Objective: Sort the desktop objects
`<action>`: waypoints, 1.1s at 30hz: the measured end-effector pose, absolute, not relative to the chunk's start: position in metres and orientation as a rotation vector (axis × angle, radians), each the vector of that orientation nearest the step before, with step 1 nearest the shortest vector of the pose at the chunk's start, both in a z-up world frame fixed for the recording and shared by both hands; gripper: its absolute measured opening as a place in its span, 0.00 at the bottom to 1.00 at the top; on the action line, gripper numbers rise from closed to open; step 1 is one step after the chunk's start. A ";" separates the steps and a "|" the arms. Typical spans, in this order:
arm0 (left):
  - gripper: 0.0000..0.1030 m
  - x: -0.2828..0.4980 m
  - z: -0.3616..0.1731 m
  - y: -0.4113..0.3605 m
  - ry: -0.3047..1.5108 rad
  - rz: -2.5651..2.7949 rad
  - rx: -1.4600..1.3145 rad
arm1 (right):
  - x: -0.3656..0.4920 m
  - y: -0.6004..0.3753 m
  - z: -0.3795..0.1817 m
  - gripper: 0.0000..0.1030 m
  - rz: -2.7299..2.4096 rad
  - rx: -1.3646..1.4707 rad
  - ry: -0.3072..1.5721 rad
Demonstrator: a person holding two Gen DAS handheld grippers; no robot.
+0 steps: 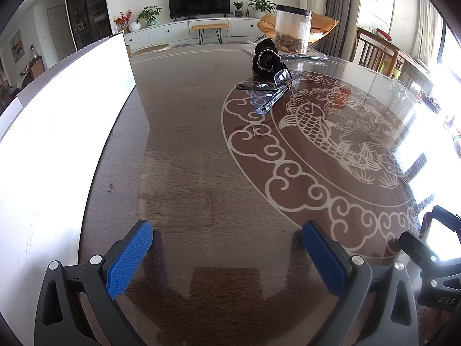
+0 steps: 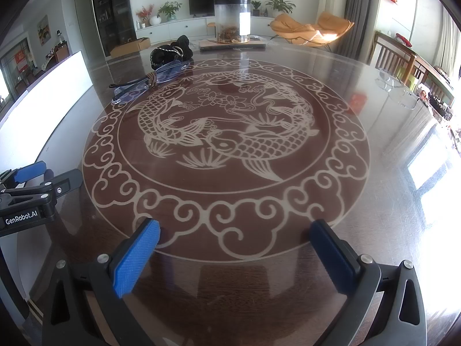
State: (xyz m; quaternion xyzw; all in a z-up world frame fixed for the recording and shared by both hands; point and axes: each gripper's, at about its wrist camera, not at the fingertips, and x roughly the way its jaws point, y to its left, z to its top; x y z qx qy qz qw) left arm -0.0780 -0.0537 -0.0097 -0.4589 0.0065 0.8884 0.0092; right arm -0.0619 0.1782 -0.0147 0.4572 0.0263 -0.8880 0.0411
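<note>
A pair of clear glasses [image 1: 269, 92] with dark arms lies on the brown table with a brown hair tie [image 1: 286, 83] on it. A black scrunchie [image 1: 266, 57] sits just behind. The same glasses [image 2: 149, 82] and scrunchie [image 2: 171, 50] show at the far left in the right wrist view. My left gripper [image 1: 227, 239] is open and empty, low over the near table, well short of them. My right gripper [image 2: 234, 238] is open and empty over the near edge of the fish-pattern disc [image 2: 331, 150]. The left gripper also shows in the right wrist view [image 2: 31, 184].
A white box [image 1: 57, 132] stands along the table's left side. A clear plastic jar [image 1: 292, 30] with brown contents stands at the far edge on a flat packet [image 2: 233, 44]. A second pair of clear glasses [image 2: 399, 86] lies at the far right. Chairs stand beyond the right edge.
</note>
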 end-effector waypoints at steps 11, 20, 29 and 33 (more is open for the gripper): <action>1.00 -0.078 -0.010 -0.054 0.021 2.775 -1.433 | -0.062 0.179 -0.015 1.00 -2.719 1.400 0.080; 1.00 -0.078 -0.010 -0.054 0.021 2.775 -1.433 | -0.062 0.179 -0.015 1.00 -2.719 1.400 0.080; 1.00 -0.081 -0.010 -0.054 -0.002 2.797 -1.445 | -0.081 0.170 -0.014 1.00 -2.571 1.390 0.155; 1.00 -0.081 -0.011 -0.054 -0.001 2.798 -1.445 | -0.150 0.150 -0.003 1.00 -2.409 1.410 -0.038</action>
